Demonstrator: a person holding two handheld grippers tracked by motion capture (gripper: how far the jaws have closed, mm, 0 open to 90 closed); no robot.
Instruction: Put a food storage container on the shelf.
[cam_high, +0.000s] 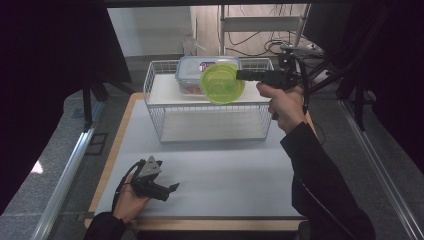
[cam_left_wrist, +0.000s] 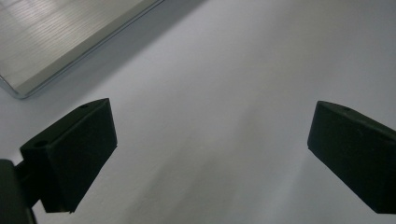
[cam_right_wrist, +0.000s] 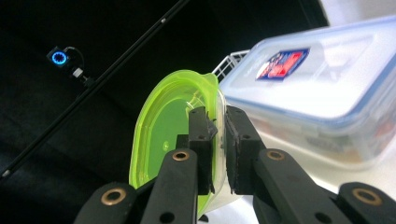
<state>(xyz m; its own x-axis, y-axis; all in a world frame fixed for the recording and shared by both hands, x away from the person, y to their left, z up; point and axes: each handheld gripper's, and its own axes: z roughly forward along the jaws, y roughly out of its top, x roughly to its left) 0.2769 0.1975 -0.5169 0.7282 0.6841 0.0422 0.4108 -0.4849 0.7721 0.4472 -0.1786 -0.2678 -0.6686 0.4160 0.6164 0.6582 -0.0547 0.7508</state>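
Your green lid (cam_high: 222, 83) was one round, see-through piece, held on edge above the wire basket (cam_high: 159, 116), its far rim cut off behind your right gripper (cam_right_wrist: 218, 126), whose jaws were clamped on its edge. Behind it sat one clear lidded container (cam_high: 192, 70), contents hard to make out. Your left gripper (cam_high: 167, 190) rested on the table (cam_high: 225, 175), jaws wide apart, holding nothing.
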